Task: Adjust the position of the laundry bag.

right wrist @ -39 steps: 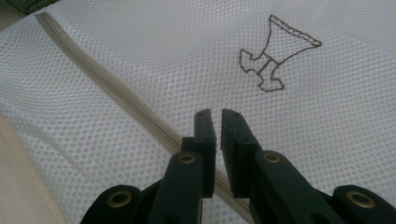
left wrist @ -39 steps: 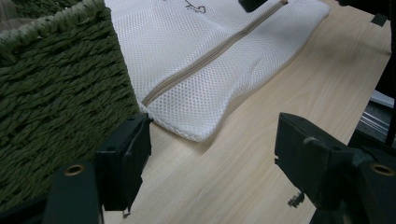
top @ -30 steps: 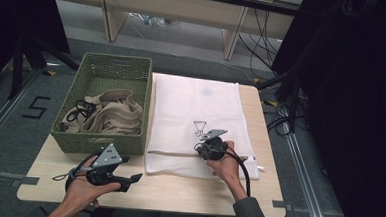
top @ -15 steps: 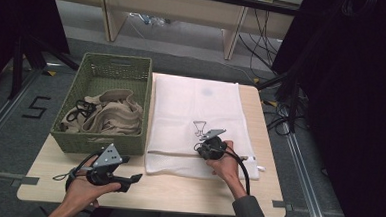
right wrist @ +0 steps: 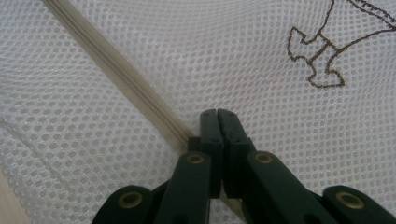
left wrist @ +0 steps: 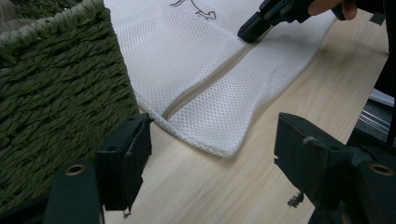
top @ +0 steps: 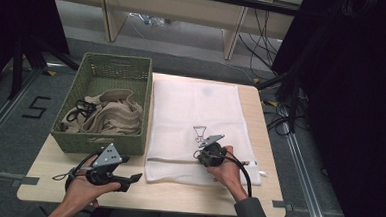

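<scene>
1. High view: a flat white mesh laundry bag (top: 200, 121) lies on the light wooden desk (top: 272, 188), just beside a green woven basket (top: 107, 74) with beige clothes (top: 113, 117) in it.
2. Its right hand-held gripper (right wrist: 218, 116) is closed tight, with its tips pressed on the bag right at the long beige zipper (right wrist: 116, 74). I think it pinches the zipper pull to slide the bag open, but the pull is hidden under the tips.
3. Its left hand-held gripper (left wrist: 210, 154) is wide open and holds nothing. It waits low over the desk near the bag's corner, maybe to hold the bag still.
4. Compared with a second ago, almost nothing differs. Both hands stay where they were, and the bag, basket and clothes lie just the same.
</scene>
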The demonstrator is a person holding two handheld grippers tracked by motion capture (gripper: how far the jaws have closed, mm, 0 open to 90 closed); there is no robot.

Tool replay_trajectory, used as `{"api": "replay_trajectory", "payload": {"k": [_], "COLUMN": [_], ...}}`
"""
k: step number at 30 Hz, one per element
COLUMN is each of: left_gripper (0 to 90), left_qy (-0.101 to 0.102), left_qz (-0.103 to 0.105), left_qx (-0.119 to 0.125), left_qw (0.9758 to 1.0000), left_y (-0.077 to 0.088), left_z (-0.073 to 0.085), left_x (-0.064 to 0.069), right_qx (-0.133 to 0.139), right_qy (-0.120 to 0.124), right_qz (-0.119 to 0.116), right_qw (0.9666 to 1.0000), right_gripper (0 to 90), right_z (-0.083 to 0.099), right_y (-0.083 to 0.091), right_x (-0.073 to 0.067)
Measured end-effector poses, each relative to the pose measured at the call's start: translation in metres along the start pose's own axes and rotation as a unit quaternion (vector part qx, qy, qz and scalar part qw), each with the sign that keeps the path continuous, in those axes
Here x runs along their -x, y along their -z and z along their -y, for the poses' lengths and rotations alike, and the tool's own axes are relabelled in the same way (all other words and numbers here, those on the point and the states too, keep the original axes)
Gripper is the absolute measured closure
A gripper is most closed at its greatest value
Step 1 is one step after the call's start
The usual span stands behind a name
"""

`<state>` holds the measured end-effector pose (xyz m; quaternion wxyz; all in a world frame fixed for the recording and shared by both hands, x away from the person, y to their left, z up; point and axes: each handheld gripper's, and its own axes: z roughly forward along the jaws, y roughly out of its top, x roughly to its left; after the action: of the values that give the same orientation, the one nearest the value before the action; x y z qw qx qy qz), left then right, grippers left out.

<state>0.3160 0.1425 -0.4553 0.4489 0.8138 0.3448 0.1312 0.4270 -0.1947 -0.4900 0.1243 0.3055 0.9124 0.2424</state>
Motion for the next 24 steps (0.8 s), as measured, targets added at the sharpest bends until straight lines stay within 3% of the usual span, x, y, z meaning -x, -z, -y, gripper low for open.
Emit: {"api": "replay_trajectory", "payload": {"k": [10,15,23,24], "left_gripper": [27.3,27.3,26.9,26.9], "left_qy": [0.001,0.002,0.004,0.005], "left_qz": [0.000,0.001,0.003,0.003], "left_qx": [-0.001,-0.001,-0.002,-0.001], "left_qw": [1.0000,1.0000,1.0000,1.0000], "left_y": [-0.001,-0.001,-0.001,-0.002], "left_z": [0.000,0.000,0.000,0.000], "left_x": [0.000,0.000,0.001,0.001], "right_qx": [-0.004,-0.010,-0.018,-0.014], "right_qy": [-0.008,0.004,-0.004,0.003], "right_qz": [-0.016,-0.025,-0.045,-0.040], "right_qw": [0.9998,0.9996,0.9988,0.9991], "right_gripper": [90.0,90.0,90.0,90.0], "right_z": [0.010,0.013,0.015,0.016], "right_y": [0.008,0.012,0.016,0.015], "right_x": [-0.015,-0.024,-0.033,-0.034]}}
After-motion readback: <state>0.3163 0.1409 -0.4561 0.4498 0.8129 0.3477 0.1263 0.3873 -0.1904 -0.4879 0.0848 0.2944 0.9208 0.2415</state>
